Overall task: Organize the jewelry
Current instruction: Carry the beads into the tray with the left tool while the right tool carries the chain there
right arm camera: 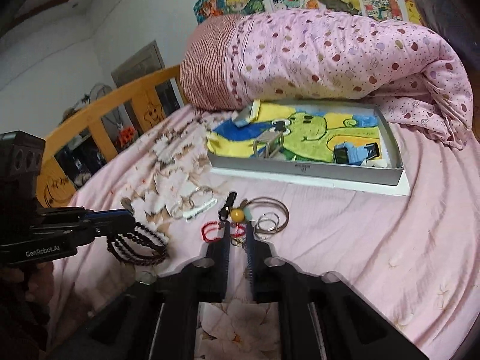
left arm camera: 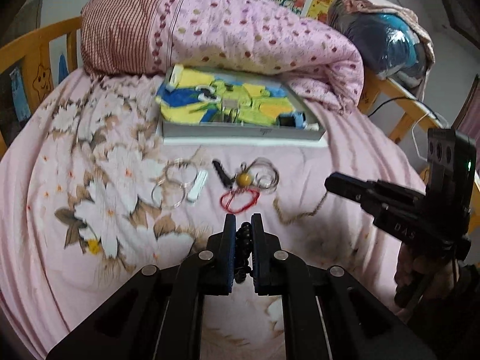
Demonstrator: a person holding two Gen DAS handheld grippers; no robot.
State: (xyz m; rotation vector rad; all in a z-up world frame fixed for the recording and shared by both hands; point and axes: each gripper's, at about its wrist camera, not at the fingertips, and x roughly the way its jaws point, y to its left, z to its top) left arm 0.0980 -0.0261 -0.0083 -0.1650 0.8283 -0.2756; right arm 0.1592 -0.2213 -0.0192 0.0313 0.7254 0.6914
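In the left wrist view my left gripper [left arm camera: 243, 219] is shut on a dark bead bracelet [left arm camera: 243, 246], which shows between its pads. The right wrist view shows that bracelet [right arm camera: 141, 246] hanging in loops from the left gripper [right arm camera: 132, 220], above the bed. My right gripper [right arm camera: 237, 229] has its jaws nearly together, with a thin chain [right arm camera: 246, 246] caught between them. Seen from the left, a brownish chain [left arm camera: 288, 220] sags from the right gripper [left arm camera: 330, 180] down to the sheet. Clear bangles [left arm camera: 177, 183], a yellow bead [left arm camera: 243, 179], a red cord bracelet [left arm camera: 240, 202] and silver hoops [right arm camera: 270, 216] lie on the bed.
A grey shallow box [left arm camera: 240, 132] lined with a yellow, green and blue towel holds small items and sits behind the jewelry. A rolled pink quilt [left arm camera: 240, 30] lies behind it. A wooden bed rail [right arm camera: 99, 114] runs along the left. A hand [left arm camera: 420, 273] holds the right gripper.
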